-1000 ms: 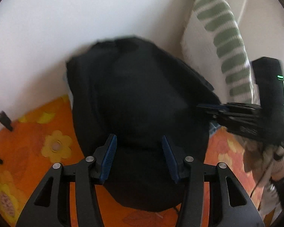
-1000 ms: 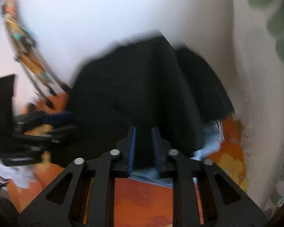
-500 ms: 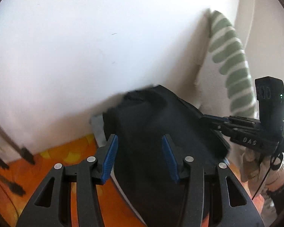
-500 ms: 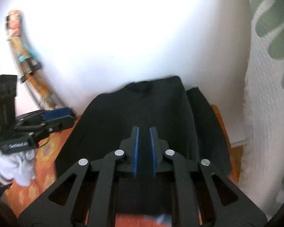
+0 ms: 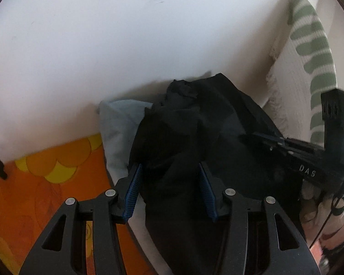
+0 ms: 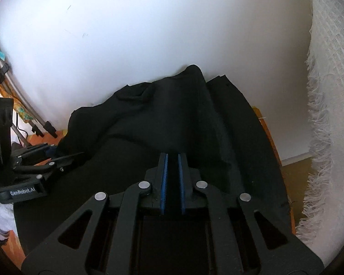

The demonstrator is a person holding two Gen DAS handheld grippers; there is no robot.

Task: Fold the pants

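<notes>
Pants, black, heaped against white wall, partly over pale blue cloth on orange flowered cover. Left tool: blue pads apart, black fabric bunched between them, pads look pressed on the bundle, so clamped on pants. Right tool: pads nearly together, thin fold of pants pinched between; jaws just been closing. In left wrist view, right tool comes in from right side, tips on the cloth. White fringed cushion w/ green stripes stands right of pile. Metal legs w/ black feet at far left in right wrist view.
</notes>
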